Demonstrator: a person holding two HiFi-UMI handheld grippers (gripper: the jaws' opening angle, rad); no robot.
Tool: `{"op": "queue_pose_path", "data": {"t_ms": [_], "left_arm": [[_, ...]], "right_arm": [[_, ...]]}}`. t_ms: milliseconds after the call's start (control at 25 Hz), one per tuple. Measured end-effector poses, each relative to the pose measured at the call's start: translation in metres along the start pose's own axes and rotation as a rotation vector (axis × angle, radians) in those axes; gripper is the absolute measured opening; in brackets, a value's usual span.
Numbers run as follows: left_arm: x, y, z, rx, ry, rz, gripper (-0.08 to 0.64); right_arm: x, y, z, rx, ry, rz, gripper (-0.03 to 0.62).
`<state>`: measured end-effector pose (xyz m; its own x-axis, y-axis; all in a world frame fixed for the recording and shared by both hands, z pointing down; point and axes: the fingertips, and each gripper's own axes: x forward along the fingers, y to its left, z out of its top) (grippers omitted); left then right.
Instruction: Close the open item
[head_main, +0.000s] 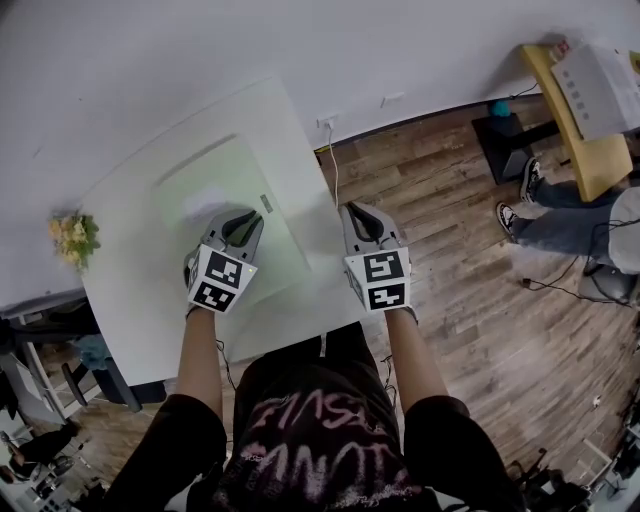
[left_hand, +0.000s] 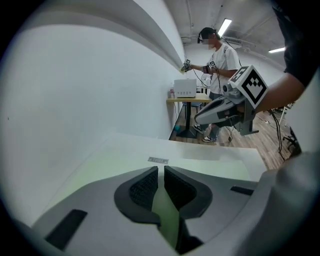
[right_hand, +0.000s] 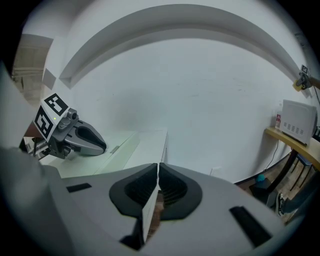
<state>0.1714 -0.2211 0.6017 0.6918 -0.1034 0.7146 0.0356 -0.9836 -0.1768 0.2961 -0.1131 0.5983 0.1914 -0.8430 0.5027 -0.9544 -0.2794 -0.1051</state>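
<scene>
A white wall (head_main: 200, 60) fills the top of the head view, and a wood-plank floor (head_main: 450, 250) fills its right half. A white table (head_main: 130, 320) stands against the wall at centre left with a pale green mat (head_main: 270, 250) laid on it. Which item here is the open one cannot be told from any view. A faint pale patch on the mat in front of the left gripper is too blurred to name.

In the upper right corner a yellow wooden side table (head_main: 590, 160) carries a white boxy appliance (head_main: 600, 90). Only the left gripper view shows a second person (left_hand: 220, 60) standing by it, arms raised. The head view catches just jeans and sneakers (head_main: 560, 225).

The left gripper (head_main: 248, 218) hangs over the mat. In its own view the jaws are drawn almost together, with only a thin slit showing green mat, and they grip nothing. The right gripper (head_main: 358, 212) is at the table's right edge. In its own view its jaws meet at the tips, with nothing between. Each gripper view shows the other gripper from the side, which the head view cannot.

A bunch of yellow flowers (head_main: 75, 235) sits at the left edge of the frame. A small grey label (head_main: 265, 203) marks the mat's far edge.
</scene>
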Motion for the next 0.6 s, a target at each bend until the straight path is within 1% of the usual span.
{"op": "queue_pose_path", "data": {"t_ms": [120, 320, 600], "left_arm": [[0.0024, -0.0007, -0.0015, -0.006, 0.012, -0.014, 0.049], [0.0056, -0.0047, -0.0019, 0.001, 0.039, -0.039, 0.027], [0.0085, -0.0042, -0.0064, -0.018, 0.051, -0.053, 0.023]], "right_arm": [[-0.0036, -0.0064, -0.0064, -0.005, 0.021, -0.005, 0.026], [-0.0055, -0.0054, -0.0083, 0.004, 0.011, 0.001, 0.026], [-0.0086, -0.0066, -0.0029, -0.002, 0.003, 0.003, 0.026]]}}
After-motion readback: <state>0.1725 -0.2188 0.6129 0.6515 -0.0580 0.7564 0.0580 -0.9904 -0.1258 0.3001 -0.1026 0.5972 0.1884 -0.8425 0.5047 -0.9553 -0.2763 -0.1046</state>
